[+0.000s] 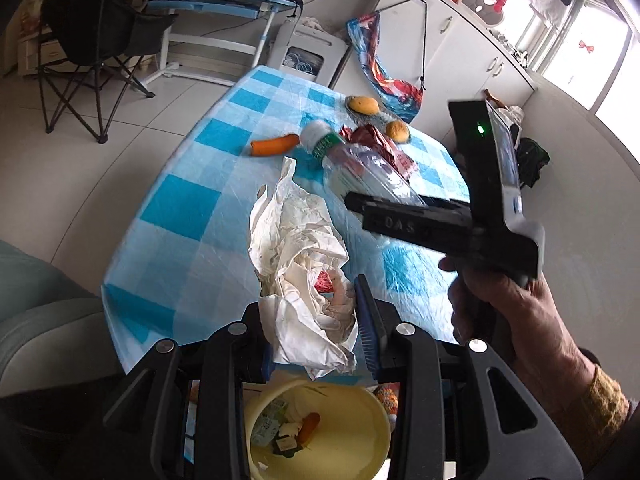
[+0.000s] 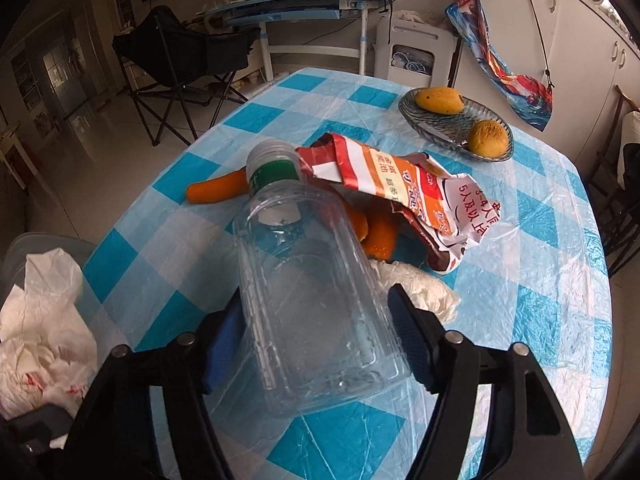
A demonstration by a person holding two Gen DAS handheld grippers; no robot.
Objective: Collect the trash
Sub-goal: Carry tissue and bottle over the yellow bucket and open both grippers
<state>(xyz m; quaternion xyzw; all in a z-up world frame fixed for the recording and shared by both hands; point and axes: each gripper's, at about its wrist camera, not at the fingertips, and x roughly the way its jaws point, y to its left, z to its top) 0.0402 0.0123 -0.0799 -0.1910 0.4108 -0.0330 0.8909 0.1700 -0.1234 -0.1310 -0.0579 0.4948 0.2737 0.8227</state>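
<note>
My left gripper is shut on a crumpled white plastic bag and holds it over the table edge, above a cream bin with trash inside. My right gripper is shut on a clear plastic bottle with a white cap and green band; the bottle also shows in the left wrist view. On the blue checked tablecloth lie a red and orange snack wrapper, orange peel, a carrot and a white tissue.
A glass dish with two yellow fruits stands at the far right of the table. A black folding chair, a blue desk and white cabinets stand beyond. A grey seat is at my left.
</note>
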